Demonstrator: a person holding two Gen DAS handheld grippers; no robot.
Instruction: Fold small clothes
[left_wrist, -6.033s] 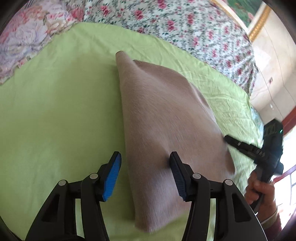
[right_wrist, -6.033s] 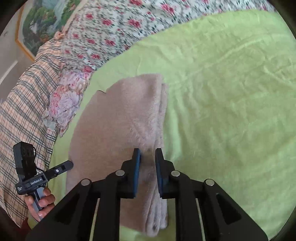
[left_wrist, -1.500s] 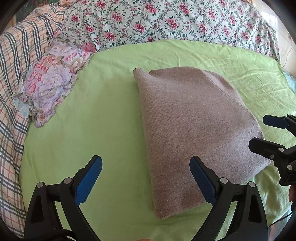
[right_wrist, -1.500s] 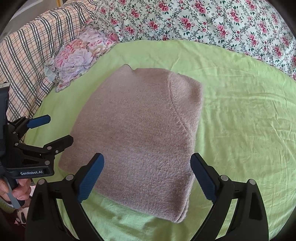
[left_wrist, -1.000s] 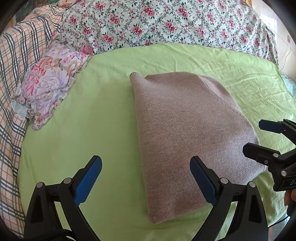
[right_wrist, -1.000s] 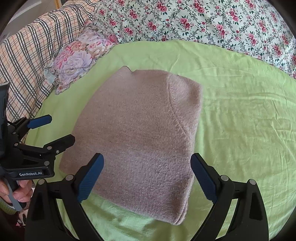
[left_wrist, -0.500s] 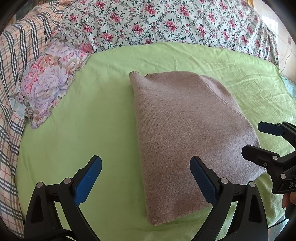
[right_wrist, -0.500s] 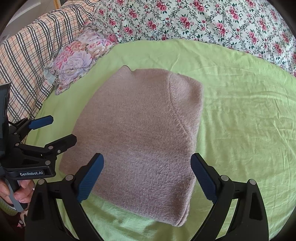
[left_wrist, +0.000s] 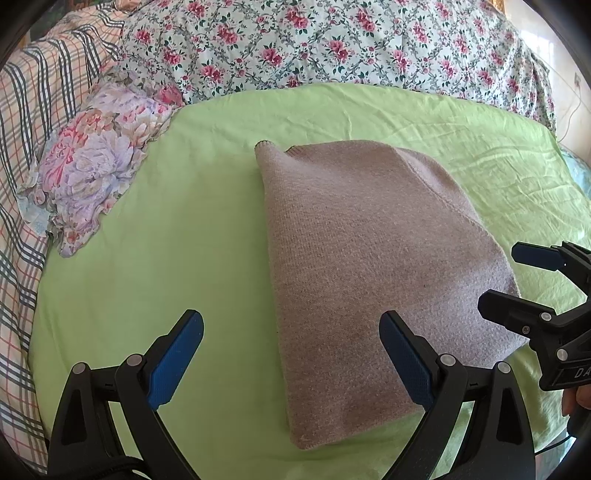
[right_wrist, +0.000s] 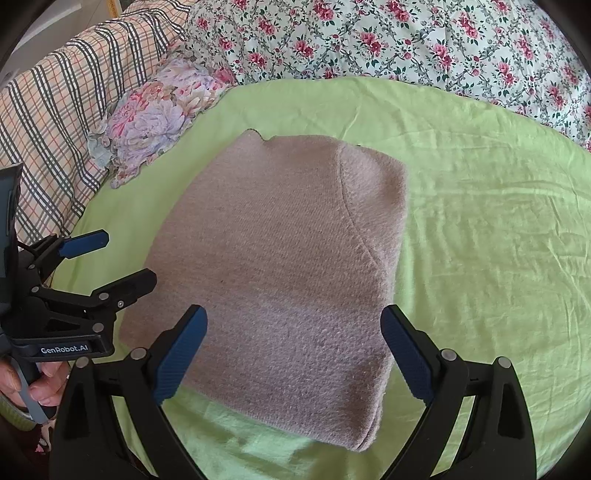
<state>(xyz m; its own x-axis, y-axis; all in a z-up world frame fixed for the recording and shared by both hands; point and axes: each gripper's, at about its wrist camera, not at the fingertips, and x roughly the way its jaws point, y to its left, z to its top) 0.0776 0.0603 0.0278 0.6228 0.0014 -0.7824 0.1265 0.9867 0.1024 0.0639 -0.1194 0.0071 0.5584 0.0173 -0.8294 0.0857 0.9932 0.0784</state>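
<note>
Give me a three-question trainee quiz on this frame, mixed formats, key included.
1. True or false: the left gripper is clamped on the folded sweater.
2. The sweater lies on: A) the plaid blanket, B) the green sheet, C) the floral pillow.
3. Fill in: the right gripper has its jaws ____.

Key:
1. False; its jaws stand wide apart, holding nothing.
2. B.
3. Open.
</note>
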